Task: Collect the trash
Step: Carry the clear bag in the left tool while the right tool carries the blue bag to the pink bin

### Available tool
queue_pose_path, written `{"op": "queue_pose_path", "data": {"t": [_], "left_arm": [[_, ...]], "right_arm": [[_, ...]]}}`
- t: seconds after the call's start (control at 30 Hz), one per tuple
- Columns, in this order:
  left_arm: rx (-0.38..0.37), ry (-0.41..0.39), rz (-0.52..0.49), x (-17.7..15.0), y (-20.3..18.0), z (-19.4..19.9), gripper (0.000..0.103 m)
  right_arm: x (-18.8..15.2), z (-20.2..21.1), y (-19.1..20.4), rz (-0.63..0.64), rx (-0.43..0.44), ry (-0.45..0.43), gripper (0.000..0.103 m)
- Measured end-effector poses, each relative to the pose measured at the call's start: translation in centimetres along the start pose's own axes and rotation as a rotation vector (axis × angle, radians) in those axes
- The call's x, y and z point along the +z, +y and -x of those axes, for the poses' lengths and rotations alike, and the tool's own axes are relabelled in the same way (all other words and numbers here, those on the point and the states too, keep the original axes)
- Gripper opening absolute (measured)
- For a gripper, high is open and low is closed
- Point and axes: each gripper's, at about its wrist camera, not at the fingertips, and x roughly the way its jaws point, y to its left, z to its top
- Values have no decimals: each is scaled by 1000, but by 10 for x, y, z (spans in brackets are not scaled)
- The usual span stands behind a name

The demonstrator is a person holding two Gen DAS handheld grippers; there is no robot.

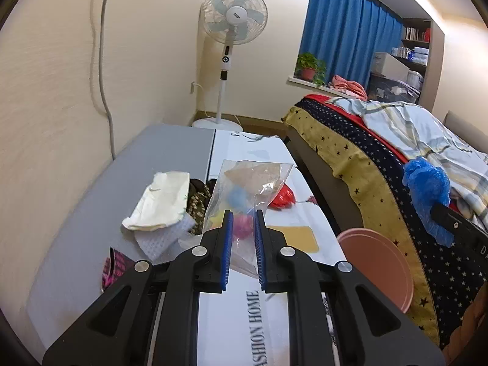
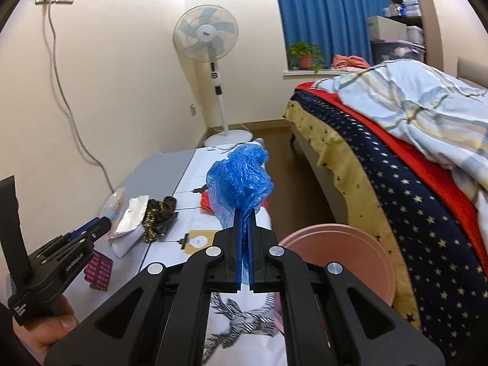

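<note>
Here the left gripper (image 1: 243, 216) has its blue pads closed on a clear plastic bag (image 1: 244, 189), which rises straight ahead toward twelve o'clock from between the fingers; through the film show coloured bits, pale blue, yellow and pink. The bag's lower end hangs down between the fingers, over the white table (image 1: 274, 146) with printed lettering. The right gripper (image 2: 244, 212) is pressed fully together on a crumpled blue plastic bag (image 2: 239, 180), whose bunched mass billows out at twelve o'clock just beyond the fingertips while a thin strip of it runs back between the pads. In the left wrist view that same blue bundle appears at about three o'clock, in front of the starred bedspread (image 1: 378, 164). In the right wrist view the left gripper sits at about eight o'clock, with a hand (image 2: 45, 332) wrapped round its grip. A pink basin (image 2: 344, 256) lies at four o'clock from the right gripper's tips, between the table and the bed, close to the starred cover. On the table at ten o'clock from the left gripper rest a cream cloth (image 1: 158, 201) on a white waffle towel, a dark patterned fabric (image 1: 198, 201) just beside them, and a red item (image 1: 282, 196) at one o'clock behind the clear bag. A standing fan (image 1: 233, 18) is in the far corner at twelve o'clock.
</note>
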Motion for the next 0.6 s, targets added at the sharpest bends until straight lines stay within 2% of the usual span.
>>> {"op": "queue_pose_path", "data": {"t": [0.6], "left_arm": [[-55,16,-43,-18,-27,0,14]], "right_arm": [[-18,13,-45,-93,-86,-30,3]]}}
